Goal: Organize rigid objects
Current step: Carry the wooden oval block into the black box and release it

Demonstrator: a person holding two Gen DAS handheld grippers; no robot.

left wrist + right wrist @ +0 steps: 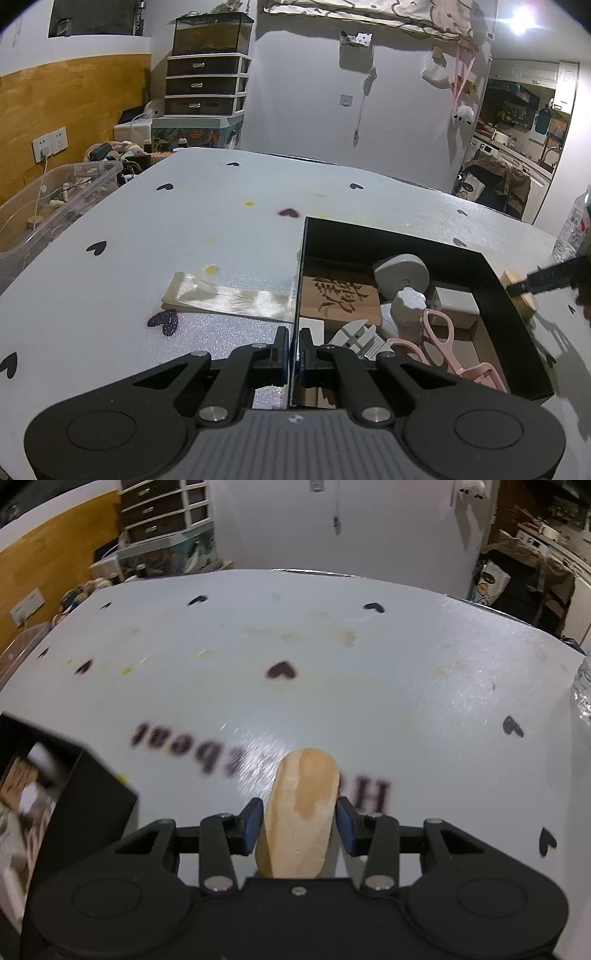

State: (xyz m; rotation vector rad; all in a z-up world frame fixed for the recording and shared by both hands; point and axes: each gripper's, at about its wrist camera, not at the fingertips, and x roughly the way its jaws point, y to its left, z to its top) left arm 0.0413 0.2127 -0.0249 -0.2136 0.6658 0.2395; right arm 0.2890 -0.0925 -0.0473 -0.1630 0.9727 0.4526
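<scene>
Box [491, 280] already holds scissors [439, 343], a carved board [340, 295] and more. My left gripper [293, 347] pinches the box's wall, my right gripper [299, 823] clamps a wooden block [301, 812] just beside the box. Flat packet [229, 299] left outside.

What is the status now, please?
Left gripper clamped on black box wall. Right gripper holds wooden block above table, outside box. Path clear.
</scene>
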